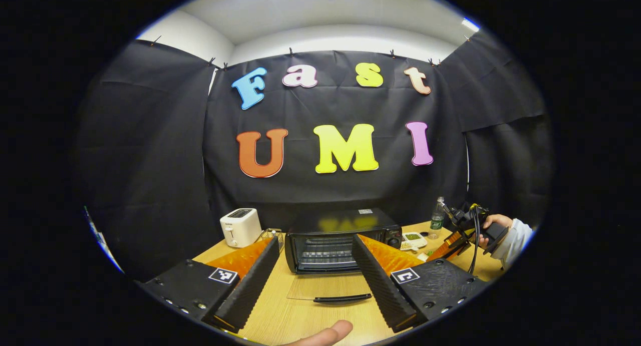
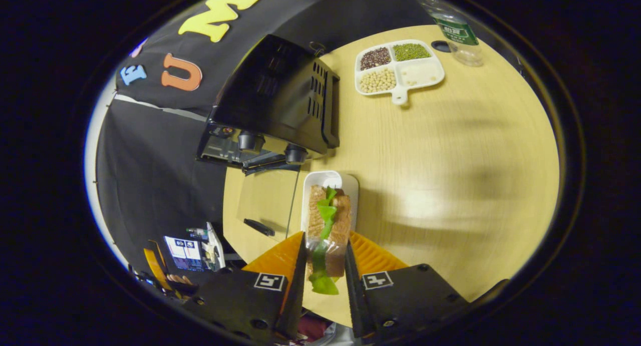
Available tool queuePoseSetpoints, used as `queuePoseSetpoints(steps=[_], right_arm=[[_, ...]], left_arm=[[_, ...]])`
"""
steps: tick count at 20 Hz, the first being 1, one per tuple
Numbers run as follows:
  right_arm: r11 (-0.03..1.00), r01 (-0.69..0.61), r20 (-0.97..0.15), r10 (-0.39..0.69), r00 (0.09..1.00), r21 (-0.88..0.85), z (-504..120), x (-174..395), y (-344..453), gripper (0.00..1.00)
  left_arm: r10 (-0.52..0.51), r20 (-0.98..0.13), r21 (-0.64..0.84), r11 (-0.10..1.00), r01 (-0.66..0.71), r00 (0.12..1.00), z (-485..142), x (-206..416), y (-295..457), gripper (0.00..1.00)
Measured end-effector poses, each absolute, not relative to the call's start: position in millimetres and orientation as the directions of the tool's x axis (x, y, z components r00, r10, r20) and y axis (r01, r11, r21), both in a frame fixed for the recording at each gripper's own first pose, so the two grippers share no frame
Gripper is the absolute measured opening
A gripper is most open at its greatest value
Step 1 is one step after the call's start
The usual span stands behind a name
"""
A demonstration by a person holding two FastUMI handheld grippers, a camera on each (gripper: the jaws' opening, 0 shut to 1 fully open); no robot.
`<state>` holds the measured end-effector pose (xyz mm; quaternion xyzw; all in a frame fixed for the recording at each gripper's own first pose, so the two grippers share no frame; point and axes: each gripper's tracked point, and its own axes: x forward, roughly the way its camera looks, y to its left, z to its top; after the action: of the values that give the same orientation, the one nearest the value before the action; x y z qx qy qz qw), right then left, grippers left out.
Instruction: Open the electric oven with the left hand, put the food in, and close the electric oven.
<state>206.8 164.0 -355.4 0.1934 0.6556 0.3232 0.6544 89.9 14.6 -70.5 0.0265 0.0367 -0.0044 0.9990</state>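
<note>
We see the electric oven [image 1: 340, 238], a black box, on the bench [image 1: 300, 321] with its glass door [image 1: 328, 287] folded down flat, handle toward us, wire rack visible inside. The food [image 2: 328, 226], a sandwich with green lettuce, lies partly over a white tray [image 2: 328, 181] just beside the oven's knob end, pinched between the right gripper's fingers [image 2: 299, 276].
</note>
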Motion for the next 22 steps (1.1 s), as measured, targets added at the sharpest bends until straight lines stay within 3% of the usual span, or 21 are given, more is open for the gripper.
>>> queuePoseSetpoints(steps=[4, 5, 11, 18, 22], right_arm=[[0.721, -0.142, -0.731, 0.682, -0.026, 0.678, -350.9, 199.8, 160.6, 0.39], [0.72, -0.134, -0.727, 0.687, -0.003, 0.681, -345.4, 198.1, 158.4, 0.35], [0.713, -0.079, -0.696, 0.698, 0.165, 0.697, -308.2, 177.5, 152.1, 0.36], [0.644, -0.025, -0.596, 0.722, 0.351, 0.765, -283.4, 137.8, 185.8, 0.35], [0.532, 0.025, -0.471, 0.726, 0.501, 0.846, -267.2, 130.3, 230.7, 0.35]], left_arm=[[-0.021, -0.062, 0.053, 0.998, 0.024, 0.998, -67.3, 75.1, 16.6, 0.95], [-0.024, -0.059, 0.05, 0.998, 0.027, 0.998, -66.8, 70.7, 17.4, 0.95], [-0.04, -0.05, 0.03, 0.999, 0.041, 0.998, -63.8, 51.3, 24.6, 0.95], [-0.038, -0.047, 0.008, 0.999, 0.039, 0.998, -63.2, 42.9, 46.8, 0.95], [-0.038, -0.044, 0.001, 0.999, 0.038, 0.998, -64.0, 40.0, 58.6, 0.95]])
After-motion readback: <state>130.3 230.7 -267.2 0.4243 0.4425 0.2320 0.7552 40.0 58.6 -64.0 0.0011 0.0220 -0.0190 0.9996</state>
